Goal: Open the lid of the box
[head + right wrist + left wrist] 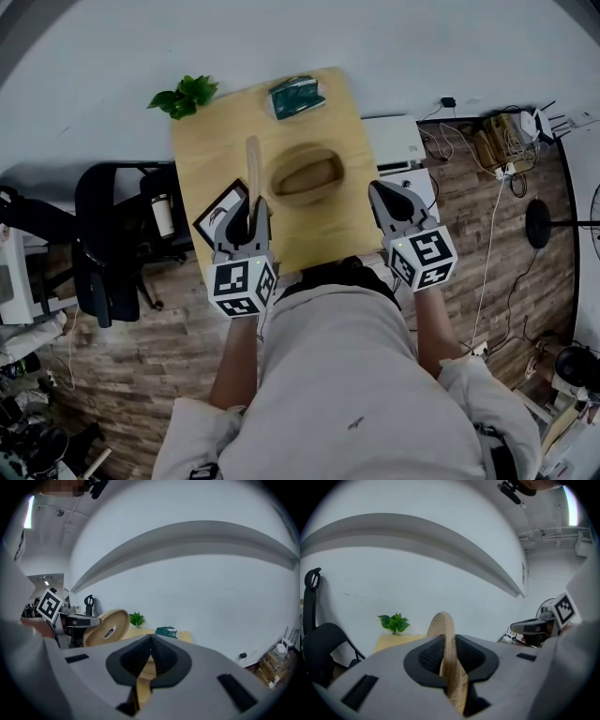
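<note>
As the head view looks down, the oval wooden box (307,175) sits open near the middle of the bench (211,155), its hollow bare. The lid (252,164) stands on edge just left of the box, apart from it, pinched by the left tool (251,214). A black-and-white card (220,214) lies on the bench beside that tool. The right tool (382,195) hangs near the right edge of the bench, clear of the box, with its jaws together. A green packet (296,97) lies at the far end of the bench, a plant (185,96) sits at its far left corner, and a black chair (112,239) stands on the floor to the left. In the left gripper view, the left tool (449,641) grips the lid (443,625) edge-on: both black pads press on its faces and its rounded rim rises above them. Beyond are the plant (395,622) and a strip of bench (396,642), and the right tool (534,626) shows at the right. In the right gripper view, the right tool (151,638) is closed and empty, its pads meeting at the tips. To its left the lid (107,627) is held tilted in the left tool (77,619), with the plant (137,618), the packet (166,631) and the bench (183,636) behind.
</note>
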Tool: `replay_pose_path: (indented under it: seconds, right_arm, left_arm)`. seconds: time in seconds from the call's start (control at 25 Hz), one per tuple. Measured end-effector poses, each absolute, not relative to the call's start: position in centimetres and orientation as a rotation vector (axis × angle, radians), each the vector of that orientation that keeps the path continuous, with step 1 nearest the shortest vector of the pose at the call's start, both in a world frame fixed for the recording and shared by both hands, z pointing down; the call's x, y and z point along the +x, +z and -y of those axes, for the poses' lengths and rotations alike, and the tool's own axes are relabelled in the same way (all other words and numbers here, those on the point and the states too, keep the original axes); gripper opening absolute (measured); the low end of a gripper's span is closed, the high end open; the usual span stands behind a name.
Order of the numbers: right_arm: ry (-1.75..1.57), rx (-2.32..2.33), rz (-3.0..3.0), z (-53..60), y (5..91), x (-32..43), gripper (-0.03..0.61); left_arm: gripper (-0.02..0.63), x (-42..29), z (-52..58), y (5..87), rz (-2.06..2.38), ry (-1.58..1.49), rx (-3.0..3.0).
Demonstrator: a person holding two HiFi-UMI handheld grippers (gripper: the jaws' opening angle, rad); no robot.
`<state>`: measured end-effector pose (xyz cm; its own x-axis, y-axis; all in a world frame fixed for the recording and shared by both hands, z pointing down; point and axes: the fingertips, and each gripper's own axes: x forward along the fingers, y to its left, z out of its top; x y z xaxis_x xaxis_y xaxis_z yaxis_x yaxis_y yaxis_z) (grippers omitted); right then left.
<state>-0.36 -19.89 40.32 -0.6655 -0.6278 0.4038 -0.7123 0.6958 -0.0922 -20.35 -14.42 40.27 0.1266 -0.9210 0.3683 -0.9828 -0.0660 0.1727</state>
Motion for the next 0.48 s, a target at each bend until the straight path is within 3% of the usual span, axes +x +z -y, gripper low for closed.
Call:
replay_pose_path:
  seconds: [0.48]
  right_arm:
    - [0.346, 1.049, 2.559, 20.05, 40.48, 0.22, 0.0]
  left_arm:
    - [0.072, -19.69, 14.5, 40.88, 1.83, 0.246, 2.034]
